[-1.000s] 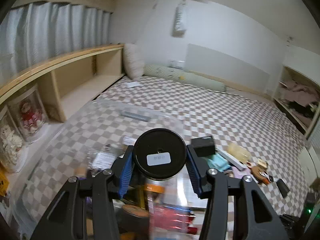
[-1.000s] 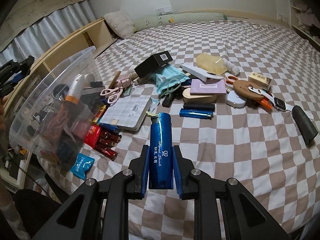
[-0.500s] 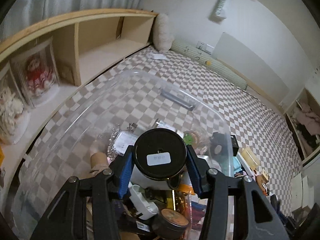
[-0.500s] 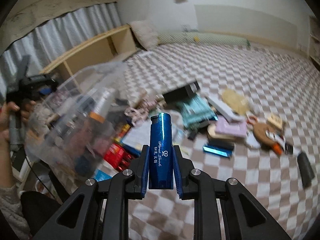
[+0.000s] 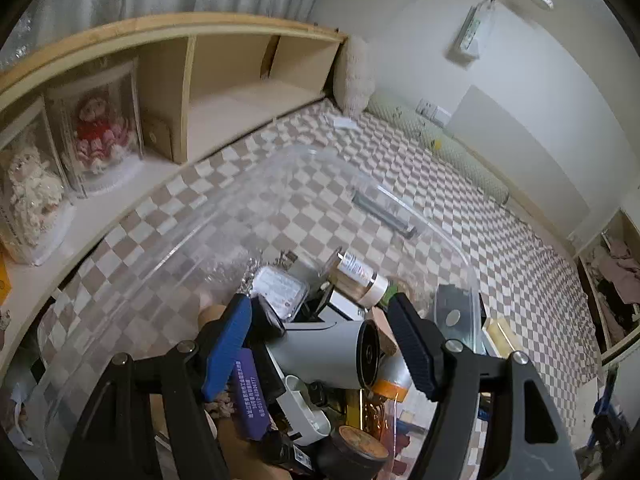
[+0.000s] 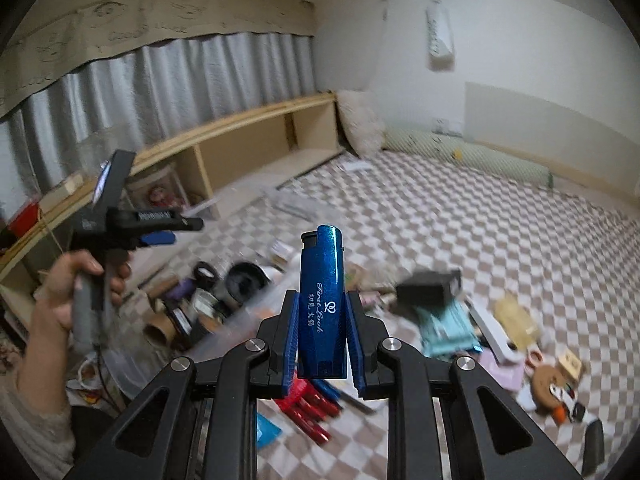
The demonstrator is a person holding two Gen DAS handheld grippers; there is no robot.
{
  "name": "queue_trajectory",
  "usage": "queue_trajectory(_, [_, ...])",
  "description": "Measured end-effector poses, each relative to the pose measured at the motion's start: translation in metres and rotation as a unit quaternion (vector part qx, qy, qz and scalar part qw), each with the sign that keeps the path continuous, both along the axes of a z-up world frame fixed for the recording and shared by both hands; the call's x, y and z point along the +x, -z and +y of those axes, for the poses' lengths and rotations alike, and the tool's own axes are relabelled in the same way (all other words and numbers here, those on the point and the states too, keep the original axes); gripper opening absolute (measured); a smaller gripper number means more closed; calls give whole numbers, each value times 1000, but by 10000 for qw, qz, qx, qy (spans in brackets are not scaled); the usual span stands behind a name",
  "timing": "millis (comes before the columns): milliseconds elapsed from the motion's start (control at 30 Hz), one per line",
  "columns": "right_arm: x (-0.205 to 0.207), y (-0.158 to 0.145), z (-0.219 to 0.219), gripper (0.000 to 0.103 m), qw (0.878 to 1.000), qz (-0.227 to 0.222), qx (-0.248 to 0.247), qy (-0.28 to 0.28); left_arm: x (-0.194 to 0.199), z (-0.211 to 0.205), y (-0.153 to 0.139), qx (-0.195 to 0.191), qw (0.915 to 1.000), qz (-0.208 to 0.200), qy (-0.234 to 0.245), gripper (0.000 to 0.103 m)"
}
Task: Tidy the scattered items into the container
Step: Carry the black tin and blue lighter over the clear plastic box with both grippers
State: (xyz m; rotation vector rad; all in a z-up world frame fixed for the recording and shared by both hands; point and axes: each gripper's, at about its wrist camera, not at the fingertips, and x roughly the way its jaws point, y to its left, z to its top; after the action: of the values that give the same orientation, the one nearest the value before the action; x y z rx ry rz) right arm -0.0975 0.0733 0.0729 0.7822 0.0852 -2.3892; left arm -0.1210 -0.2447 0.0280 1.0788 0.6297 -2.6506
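The left gripper [image 5: 320, 344] opens above the clear container [image 5: 460, 248], the white cylinder [image 5: 332, 346] loose between its pads. The right gripper [image 6: 322, 340] pinches a blue lighter [image 6: 322, 300]; release that only once over the rim.

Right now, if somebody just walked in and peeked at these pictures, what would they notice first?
Probably the shiny blue lighter, standing upright and pinched in the right gripper in the middle of that view. Next, the clear plastic bin stuffed with odds and ends, where a white canister with a black lid lies on the pile between the left gripper's opening jaws, touching neither pad. Behind, more clutter is scattered over the checkered bed.
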Motion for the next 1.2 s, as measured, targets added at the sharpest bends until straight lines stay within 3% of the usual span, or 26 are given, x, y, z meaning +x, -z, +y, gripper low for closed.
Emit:
queue_trajectory(267, [-15, -18, -45, 23, 9993, 12, -117, -354, 16, 8, -2, -423, 9987, 234, -138, 71])
queue_trajectory(433, [-30, -17, -72, 23, 9987, -127, -75, -489, 27, 8, -5, -521, 9974, 446, -206, 77])
queue_trajectory(767, [-65, 4, -129, 23, 9941, -701, 167, -814, 43, 5, -1, -460, 9964, 666, -249, 82])
queue_trajectory(1200, [-111, 47, -207, 23, 9839, -1464, 603, -827, 63, -8, -11, -958, 9903, 795, -613, 83])
